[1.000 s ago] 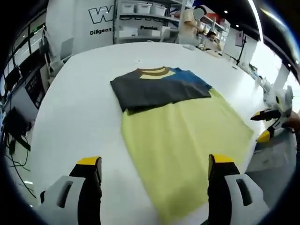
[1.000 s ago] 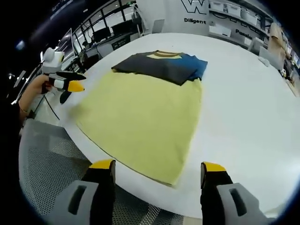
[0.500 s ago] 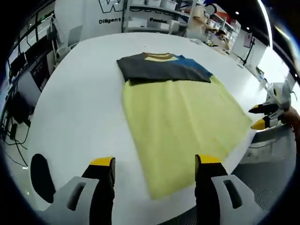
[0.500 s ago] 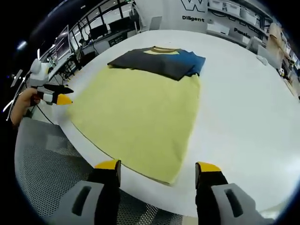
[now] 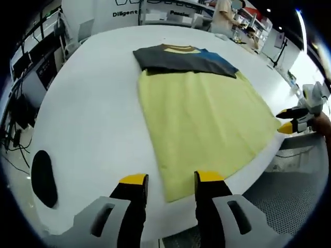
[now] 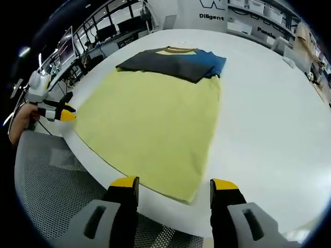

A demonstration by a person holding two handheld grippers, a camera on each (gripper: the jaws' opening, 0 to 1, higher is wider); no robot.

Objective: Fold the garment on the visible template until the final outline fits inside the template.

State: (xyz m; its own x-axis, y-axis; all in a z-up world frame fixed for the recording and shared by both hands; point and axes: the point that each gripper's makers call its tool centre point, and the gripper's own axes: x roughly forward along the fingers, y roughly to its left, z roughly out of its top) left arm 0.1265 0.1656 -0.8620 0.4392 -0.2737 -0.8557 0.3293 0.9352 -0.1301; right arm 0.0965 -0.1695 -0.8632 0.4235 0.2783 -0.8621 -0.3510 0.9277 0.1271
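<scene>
Looking out along the left gripper, we're right at the near edge of the white table, and the closest corner of the yellow template sits just past the fingertips; the jaws stand apart with a modest gap, gripping nothing and touching nothing; bare white surface spreads wide on the template's left side, with a dark oval patch near the table's rim there, and a grey mesh chair seat below the edge to the right; over in the right gripper view, the right gripper hovers above the same near edge, its yellow-tipped fingers parted around empty air, the template's nearest corner lying between and just beyond them; plenty of open table runs off to the right; farther out, the garment lies folded into a compact band across the far end of the template, dark grey with a blue section to one side and a tan collar showing at the top; in the right gripper view the garment reads the same, with its blue end reaching slightly past the yellow sheet's side edge; beyond that, shelving and desks line the room.
</scene>
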